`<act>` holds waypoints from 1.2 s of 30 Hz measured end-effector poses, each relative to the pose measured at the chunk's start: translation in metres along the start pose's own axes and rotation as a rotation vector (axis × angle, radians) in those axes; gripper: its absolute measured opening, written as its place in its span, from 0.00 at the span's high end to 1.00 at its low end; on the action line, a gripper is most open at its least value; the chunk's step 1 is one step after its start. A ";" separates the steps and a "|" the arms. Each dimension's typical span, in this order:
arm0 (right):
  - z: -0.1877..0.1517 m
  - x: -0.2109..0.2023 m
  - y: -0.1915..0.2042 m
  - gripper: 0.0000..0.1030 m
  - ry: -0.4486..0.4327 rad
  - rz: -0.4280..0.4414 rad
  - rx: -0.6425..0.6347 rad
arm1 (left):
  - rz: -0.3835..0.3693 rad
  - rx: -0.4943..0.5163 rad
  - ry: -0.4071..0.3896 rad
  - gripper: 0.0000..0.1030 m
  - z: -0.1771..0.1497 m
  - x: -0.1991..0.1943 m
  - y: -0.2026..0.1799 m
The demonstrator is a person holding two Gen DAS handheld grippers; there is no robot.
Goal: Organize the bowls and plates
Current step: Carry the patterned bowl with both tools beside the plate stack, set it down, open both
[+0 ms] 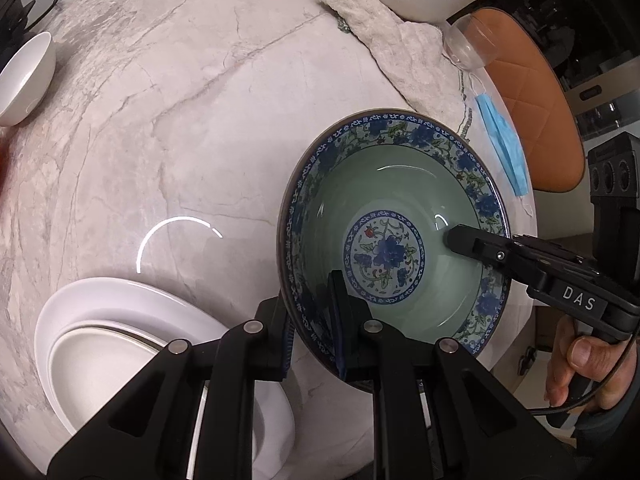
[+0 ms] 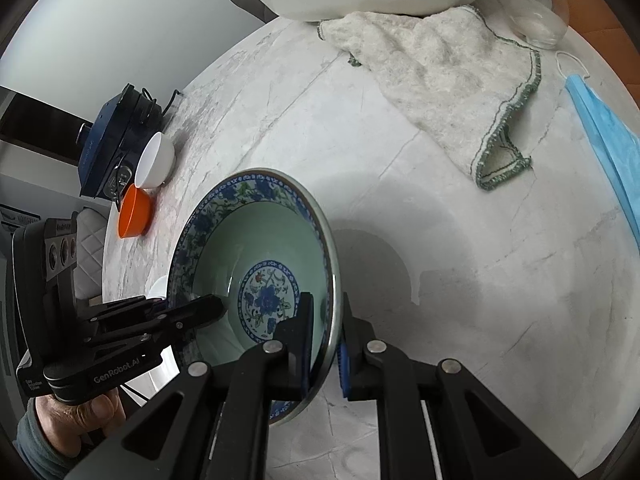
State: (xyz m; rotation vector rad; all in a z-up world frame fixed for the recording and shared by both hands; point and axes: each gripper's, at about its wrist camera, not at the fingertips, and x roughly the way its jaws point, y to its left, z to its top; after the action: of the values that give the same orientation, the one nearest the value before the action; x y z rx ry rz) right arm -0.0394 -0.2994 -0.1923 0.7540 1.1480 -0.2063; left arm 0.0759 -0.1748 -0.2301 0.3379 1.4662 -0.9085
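**Patterned bowl carried in both tongs, most of the sorting still ahead**

Nearest the cameras, the left tongs (image 1: 312,332) pinch one side of the rim of the blue flowered bowl (image 1: 394,256), one finger inside and one outside. The right tongs (image 2: 326,344) pinch the opposite rim the same way. The bowl hangs tilted between them above the worktop (image 1: 160,120), with its shadow on the marble below, so it looks lifted rather than resting.

Just beside the bowl in the left view sits a white plate (image 1: 80,320) with a second white dish lying in it. That seems to be the start of a stack, and a likely place for the bowl, though this is only a guess.

Farther off, near the worktop's edge, a small white bowl (image 2: 155,160) and an orange bowl (image 2: 135,214) stand side by side, loose and not yet gathered. A cloth (image 2: 440,80), a blue face mask (image 2: 608,136) and a glass (image 2: 540,12) lie at the far side. At least three bowls remain to be placed.
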 end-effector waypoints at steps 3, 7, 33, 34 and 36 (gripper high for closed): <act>-0.006 0.002 -0.006 0.88 0.016 -0.014 -0.002 | 0.001 0.002 0.015 0.86 -0.002 0.009 -0.003; -0.011 0.006 -0.013 0.88 0.027 -0.035 -0.002 | 0.001 0.002 0.029 0.85 -0.006 0.025 -0.006; -0.020 0.019 -0.036 0.75 0.052 -0.057 0.000 | -0.015 -0.004 0.026 0.23 -0.009 0.054 -0.017; -0.021 0.018 -0.036 0.70 0.049 -0.052 -0.001 | -0.024 -0.004 0.013 0.21 -0.010 0.050 -0.016; -0.020 0.014 -0.034 0.45 0.033 -0.057 -0.007 | -0.025 -0.003 0.008 0.21 -0.010 0.046 -0.017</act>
State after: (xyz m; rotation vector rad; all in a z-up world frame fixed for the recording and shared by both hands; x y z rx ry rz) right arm -0.0661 -0.3084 -0.2236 0.7213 1.2022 -0.2387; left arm 0.0505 -0.1933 -0.2695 0.3215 1.4823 -0.9256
